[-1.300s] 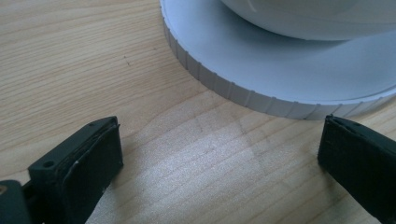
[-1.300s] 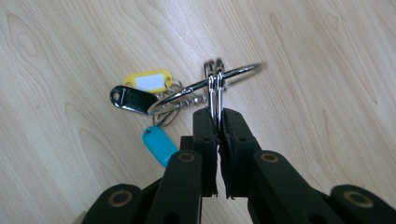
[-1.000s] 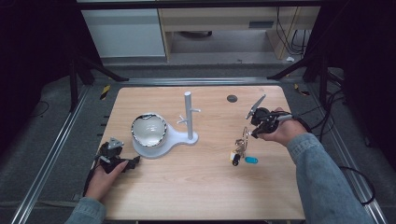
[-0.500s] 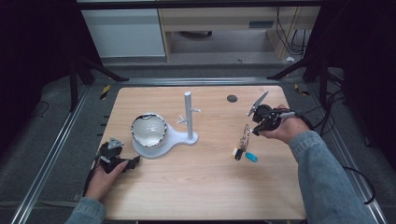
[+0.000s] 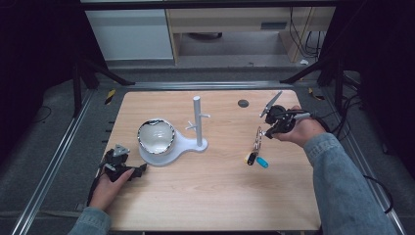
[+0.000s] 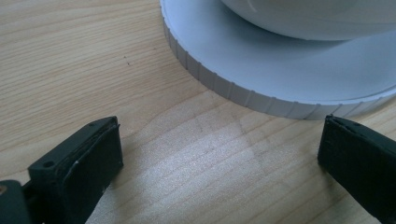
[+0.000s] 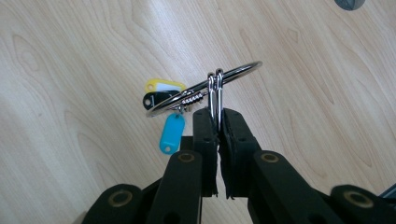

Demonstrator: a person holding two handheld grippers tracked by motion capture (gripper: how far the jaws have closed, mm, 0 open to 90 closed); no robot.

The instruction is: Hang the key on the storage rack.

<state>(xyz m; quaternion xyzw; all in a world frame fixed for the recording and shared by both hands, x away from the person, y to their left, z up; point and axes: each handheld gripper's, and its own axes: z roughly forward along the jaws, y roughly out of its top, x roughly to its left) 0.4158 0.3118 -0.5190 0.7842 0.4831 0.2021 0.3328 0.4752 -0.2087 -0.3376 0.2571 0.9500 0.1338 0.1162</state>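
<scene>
Grip on a key ring, with the idle gripper at rest

My right gripper (image 7: 217, 122) has its jaws clamped on a small clip that carries the key ring (image 7: 243, 72), which hangs from it over the table (image 5: 215, 196). Yellow, black and blue tags (image 7: 171, 133) dangle beyond the tips. My left gripper (image 6: 219, 154) rests with its jaws apart, just short of the white stand's base (image 6: 261, 79).

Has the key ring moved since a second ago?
Cannot tell: the key ring hangs from the right gripper about as far from the white stand as before.
</scene>
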